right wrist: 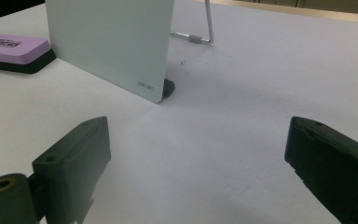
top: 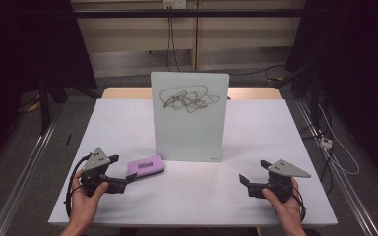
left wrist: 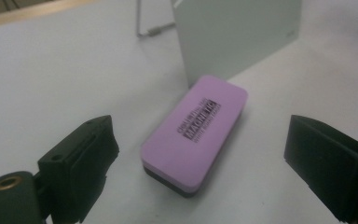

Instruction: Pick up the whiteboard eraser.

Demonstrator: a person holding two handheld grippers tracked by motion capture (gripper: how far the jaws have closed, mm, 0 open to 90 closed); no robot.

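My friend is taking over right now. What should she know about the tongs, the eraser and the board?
Left tongs: open, aimed at the purple eraser, jaws either side of it but not touching.
Right tongs: open, holding nothing, over bare table.
Eraser lies flat on the table beside the lower left corner of the whiteboard.
Whiteboard stands upright on its stand, with a black scribble on it.
Done: the approach. Left: probably grab the eraser and wipe off the scribble.

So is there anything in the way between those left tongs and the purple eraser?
Nothing visible. The left tongs are open, and the purple eraser lies on bare table just ahead of them, between the two jaws' lines. The whiteboard stands behind the eraser, not in front.
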